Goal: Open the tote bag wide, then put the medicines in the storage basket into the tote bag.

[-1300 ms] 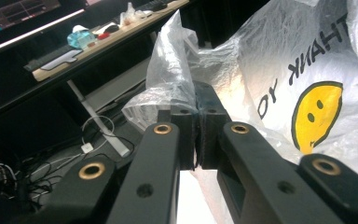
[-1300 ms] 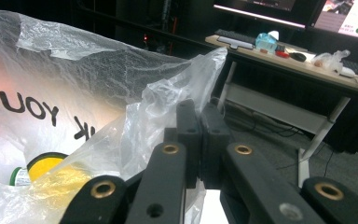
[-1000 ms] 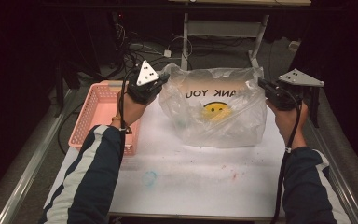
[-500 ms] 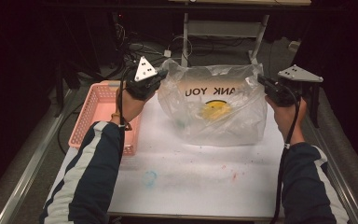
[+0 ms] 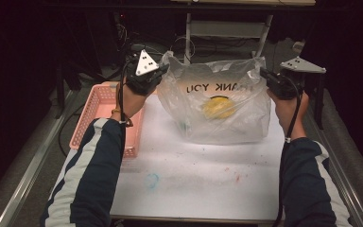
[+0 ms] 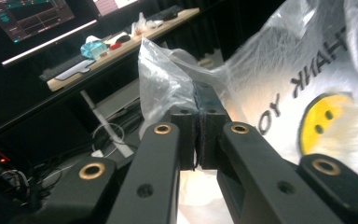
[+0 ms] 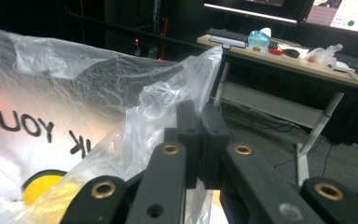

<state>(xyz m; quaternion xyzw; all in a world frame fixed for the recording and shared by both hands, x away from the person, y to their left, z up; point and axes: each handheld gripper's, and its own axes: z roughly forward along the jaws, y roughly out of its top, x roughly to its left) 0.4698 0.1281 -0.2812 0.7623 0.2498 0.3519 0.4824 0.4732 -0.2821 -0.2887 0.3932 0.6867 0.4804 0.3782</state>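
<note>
A clear plastic bag (image 5: 217, 106) with a yellow smiley face and mirrored "THANK YOU" lettering stands on the white table (image 5: 189, 175), held up by both top corners. My left gripper (image 5: 158, 71) is shut on the bag's left handle, seen bunched between the jaws in the left gripper view (image 6: 196, 100). At the other corner, my right gripper (image 5: 263, 74) is shut on the right handle, whose crumpled film (image 7: 168, 107) rises beside the closed jaws (image 7: 199, 119). The bag (image 6: 317, 93) bulges between the two grippers; its contents are blurred.
A pink plastic basket (image 5: 99, 111) lies on the table's left side, under the left forearm. Metal rails (image 5: 23, 175) run along both table sides. Beyond the far edge stand a desk frame (image 5: 227, 28) and cables in the dark.
Both grippers have lifted slightly and moved up with the bag's corners, stretching the bag taller. The smiley face has risen a little with it.
</note>
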